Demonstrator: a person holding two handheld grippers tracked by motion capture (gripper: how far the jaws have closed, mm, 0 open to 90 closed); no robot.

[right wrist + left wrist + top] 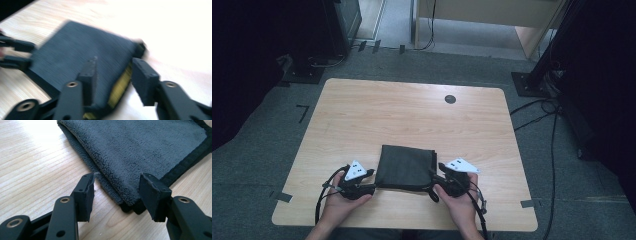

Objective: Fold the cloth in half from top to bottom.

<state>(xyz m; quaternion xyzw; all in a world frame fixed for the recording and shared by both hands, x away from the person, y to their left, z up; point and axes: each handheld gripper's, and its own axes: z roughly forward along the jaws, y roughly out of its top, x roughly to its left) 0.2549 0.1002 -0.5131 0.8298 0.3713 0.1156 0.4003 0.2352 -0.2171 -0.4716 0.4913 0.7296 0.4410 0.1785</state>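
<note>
Grey fleecy cloth (406, 167), folded flat at the worktop's (412, 120) near edge, looks soft, light and floppy. Both the left tool (116, 192) and right tool (112, 72) stand released astride its near corners, the best places to pinch all layers.

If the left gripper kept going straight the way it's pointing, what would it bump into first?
Most likely the folded dark cloth. Its near corner already lies between the open jaws of the left gripper, resting on the wooden table.
</note>
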